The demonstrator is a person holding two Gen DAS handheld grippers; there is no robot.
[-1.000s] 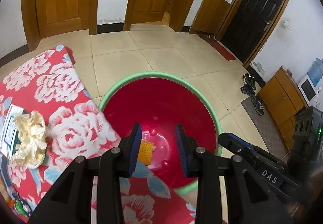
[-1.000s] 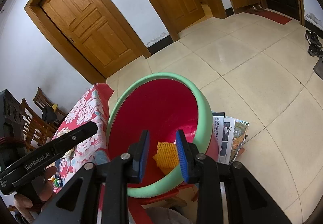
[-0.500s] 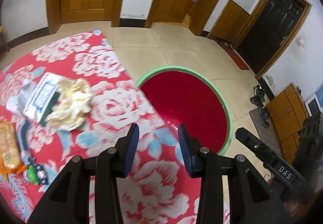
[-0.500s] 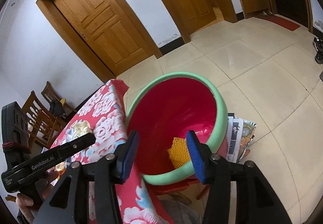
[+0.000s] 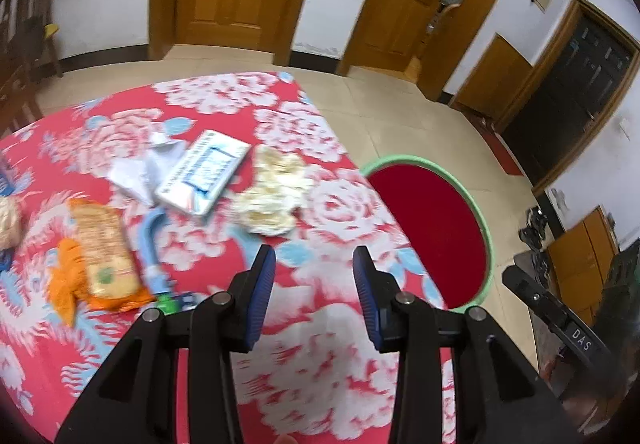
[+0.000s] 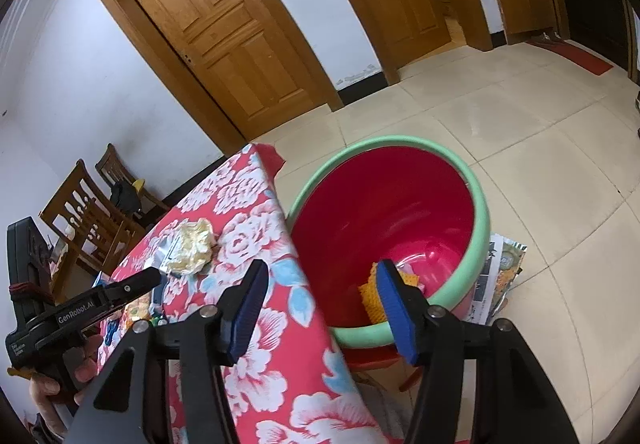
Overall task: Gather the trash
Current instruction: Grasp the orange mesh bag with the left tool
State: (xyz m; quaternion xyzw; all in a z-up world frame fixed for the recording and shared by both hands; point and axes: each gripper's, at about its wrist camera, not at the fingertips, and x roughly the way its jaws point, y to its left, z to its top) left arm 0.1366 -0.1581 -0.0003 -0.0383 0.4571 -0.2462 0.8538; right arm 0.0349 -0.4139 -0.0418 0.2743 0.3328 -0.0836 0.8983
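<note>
A floral red cloth (image 5: 328,204), soft and printed with white roses, is seen covering the table. On it a crumpled cream wrapper (image 5: 272,192) lies near the right edge, a flat glossy white packet (image 5: 202,176) just left of it, and a crinkly orange snack bag (image 5: 102,252) farther left. The left gripper (image 5: 314,294) is held over the cloth, ribbed blue pads moderately apart, nothing between them. The right gripper (image 6: 320,308) is being opened, jaws empty, over the table edge. Beside the table a round red basin (image 6: 476,244) with a smooth green rim is seen; an orange mesh scrap (image 6: 372,294) lies inside it.
</note>
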